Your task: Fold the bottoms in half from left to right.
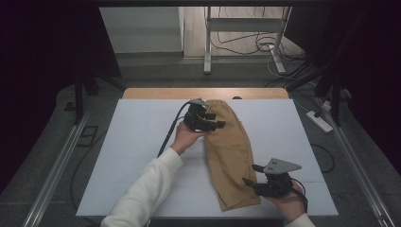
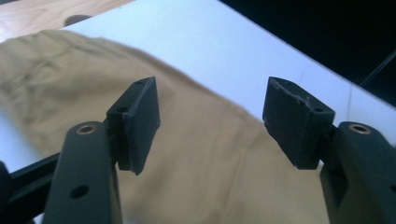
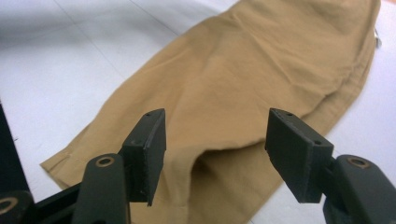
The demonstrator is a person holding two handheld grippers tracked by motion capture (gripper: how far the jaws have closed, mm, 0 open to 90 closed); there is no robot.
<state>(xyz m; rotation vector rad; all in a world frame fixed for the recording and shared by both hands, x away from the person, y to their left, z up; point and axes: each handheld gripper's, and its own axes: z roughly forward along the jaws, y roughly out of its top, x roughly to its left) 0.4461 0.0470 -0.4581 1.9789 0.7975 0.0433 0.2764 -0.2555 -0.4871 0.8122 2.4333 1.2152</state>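
Note:
A tan folded garment [image 1: 231, 151] lies lengthwise on the white tabletop [image 1: 137, 142], running from the far middle toward the near edge. My left gripper [image 1: 216, 120] hovers at the garment's far left edge, open, with nothing between its pads. In the left gripper view the jaws [image 2: 212, 100] stand wide apart above the cloth [image 2: 201, 158]. My right gripper [image 1: 250, 173] sits at the garment's near right edge, also open. The right gripper view has its jaws [image 3: 217, 123] spread over the tan fabric [image 3: 243, 70], apart from it, with a small fold just below them.
A wooden strip [image 1: 156, 93] borders the table's far edge. A white power strip [image 1: 319, 121] and cables lie on the floor to the right. Metal stand legs [image 1: 207, 42] rise behind the table. Dark curtains hang at both sides.

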